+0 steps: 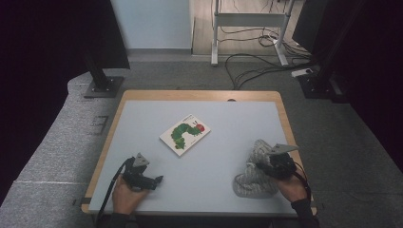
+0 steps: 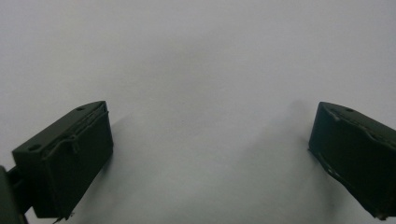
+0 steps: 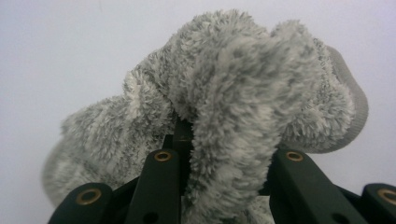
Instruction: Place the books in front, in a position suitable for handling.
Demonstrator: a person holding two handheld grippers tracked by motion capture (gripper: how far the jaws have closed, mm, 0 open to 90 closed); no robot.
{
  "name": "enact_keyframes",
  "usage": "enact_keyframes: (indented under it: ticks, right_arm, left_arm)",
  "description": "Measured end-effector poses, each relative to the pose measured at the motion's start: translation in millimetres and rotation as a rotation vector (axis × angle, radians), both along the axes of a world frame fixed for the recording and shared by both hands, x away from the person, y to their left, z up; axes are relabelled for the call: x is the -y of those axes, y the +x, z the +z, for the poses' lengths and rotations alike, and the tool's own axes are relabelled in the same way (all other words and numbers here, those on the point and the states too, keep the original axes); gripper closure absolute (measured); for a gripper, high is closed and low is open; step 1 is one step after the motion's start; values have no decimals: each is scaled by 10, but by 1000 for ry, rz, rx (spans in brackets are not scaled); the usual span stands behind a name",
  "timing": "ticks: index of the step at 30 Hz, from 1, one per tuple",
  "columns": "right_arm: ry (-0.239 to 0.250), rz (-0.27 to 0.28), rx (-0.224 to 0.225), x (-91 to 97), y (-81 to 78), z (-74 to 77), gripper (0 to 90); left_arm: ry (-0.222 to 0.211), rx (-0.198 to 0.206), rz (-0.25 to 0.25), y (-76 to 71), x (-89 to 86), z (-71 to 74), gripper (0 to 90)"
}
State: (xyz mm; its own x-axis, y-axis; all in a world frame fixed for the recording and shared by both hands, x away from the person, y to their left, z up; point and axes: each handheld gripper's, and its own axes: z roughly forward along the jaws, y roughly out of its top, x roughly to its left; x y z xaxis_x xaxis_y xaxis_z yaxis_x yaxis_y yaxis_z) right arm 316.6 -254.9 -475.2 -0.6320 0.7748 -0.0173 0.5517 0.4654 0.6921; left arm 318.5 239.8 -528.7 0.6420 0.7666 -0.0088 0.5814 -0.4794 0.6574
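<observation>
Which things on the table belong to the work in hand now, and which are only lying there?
In the job:
- grey fluffy sock, clamped in the right claw
- right claw, shut on the sock

Lying about:
- caterpillar picture book, flat at the table's middle, untouched
- left claw, open over the bare table, holding nothing

I see the fluffy grey sock (image 3: 224, 93), bunched and folded over itself, pinched in my right gripper (image 1: 278, 164) near the surface's (image 1: 214, 156) front right edge.
</observation>
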Motion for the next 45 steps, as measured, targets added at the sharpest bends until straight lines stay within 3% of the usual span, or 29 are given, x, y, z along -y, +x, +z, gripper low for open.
enact_keyframes:
  ticks: [6,9,15,19,23,28,36,45]
  right_arm:
    - [-2,0,-19,-11,8,-210,679]
    - [7,7,-23,-12,6,-240,624]
    - [20,-1,0,13,2,-131,278]
    - [45,-15,33,35,-12,-5,132]
    - [55,-15,49,19,-11,115,112]
    - [46,-2,73,-70,34,205,0]
    - [73,24,80,-284,148,266,0]
    - [67,65,88,-575,283,304,0]
  left_arm:
    - [-1,0,-1,0,0,0,0]
    - [-1,0,0,0,1,-1,0]
    - [-1,-1,0,0,1,0,0]
    - [-1,-1,0,0,1,0,0]
    - [0,-1,0,0,0,0,0]
    - [0,-1,-1,1,0,1,0]
    - [1,-1,-1,1,0,1,0]
    - [1,-1,-1,0,0,1,0]
